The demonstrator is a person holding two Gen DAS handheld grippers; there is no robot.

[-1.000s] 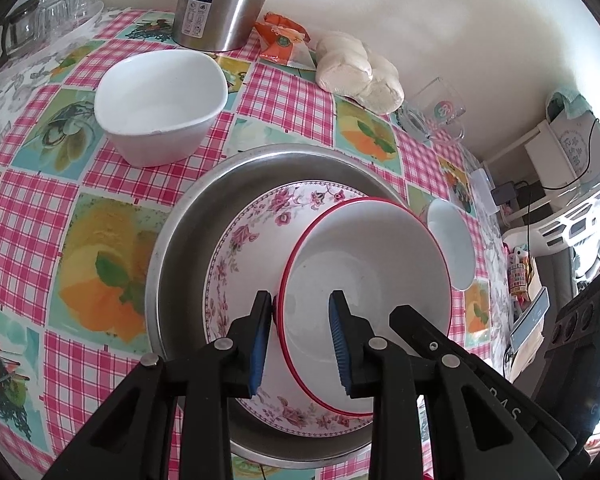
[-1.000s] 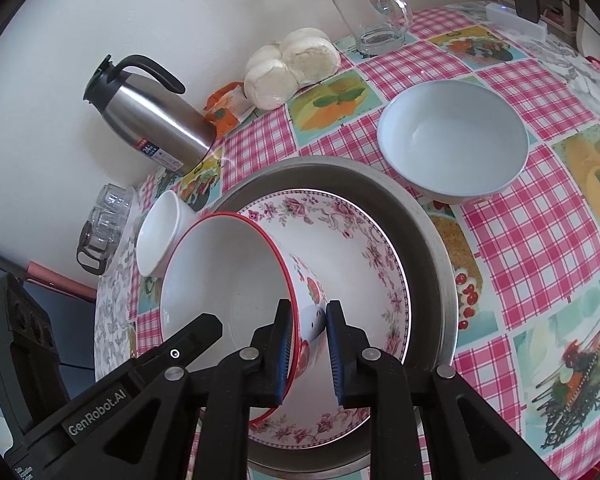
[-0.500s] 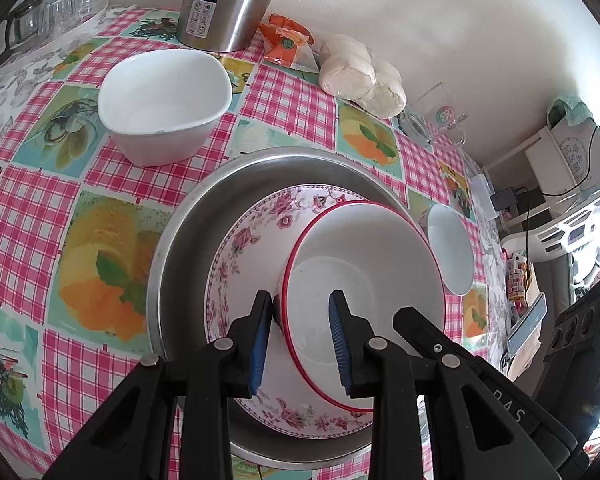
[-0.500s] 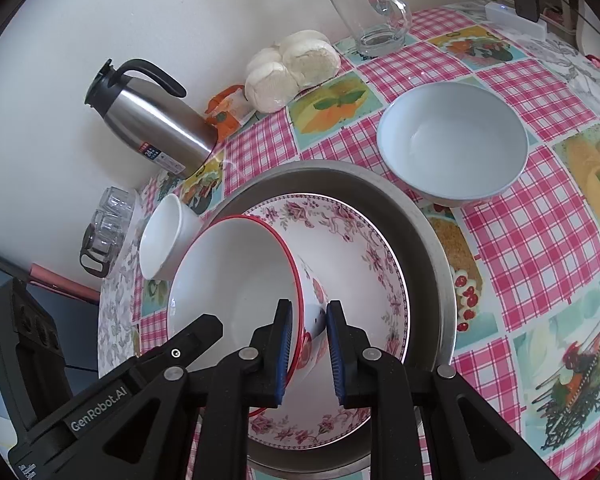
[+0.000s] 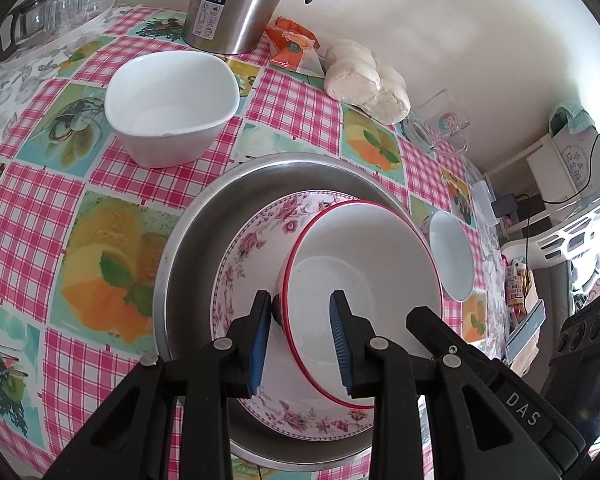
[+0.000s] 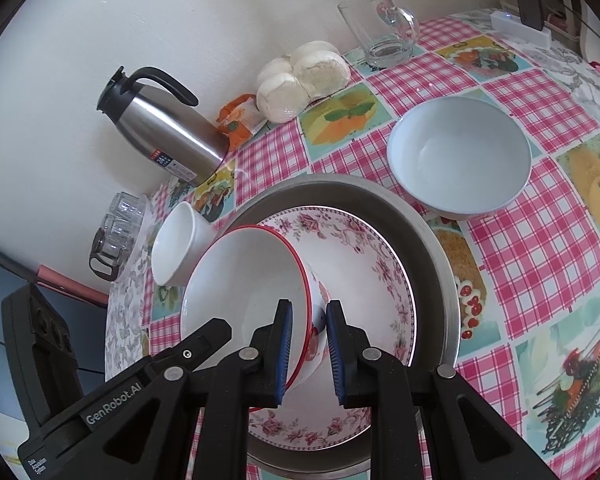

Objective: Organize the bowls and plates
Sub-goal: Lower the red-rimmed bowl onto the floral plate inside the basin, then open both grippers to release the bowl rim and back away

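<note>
A red-rimmed white bowl (image 5: 364, 264) (image 6: 244, 280) sits in a floral plate (image 5: 252, 248) (image 6: 364, 264), which lies in a round steel tray (image 5: 196, 248) (image 6: 432, 236). My left gripper (image 5: 300, 340) straddles the bowl's near-left rim with its jaws a little apart. My right gripper (image 6: 308, 344) is closed on the bowl's right rim. A square white bowl (image 5: 172, 104) (image 6: 180, 244) stands left of the tray. A pale blue bowl (image 6: 458, 156) (image 5: 450, 256) stands right of it.
A steel thermos (image 5: 236, 4) (image 6: 160, 128), an orange packet (image 5: 292, 44), bagged buns (image 5: 364, 76) (image 6: 300, 76) and a glass mug (image 6: 380, 32) (image 5: 444, 124) line the back wall. Glasses (image 5: 56, 8) stand at far left. The checkered tablecloth (image 5: 32, 216) covers the table.
The bowl has settled lower and flatter into the floral plate. Both grippers stay at its rim; the left jaws look slightly wider apart.
</note>
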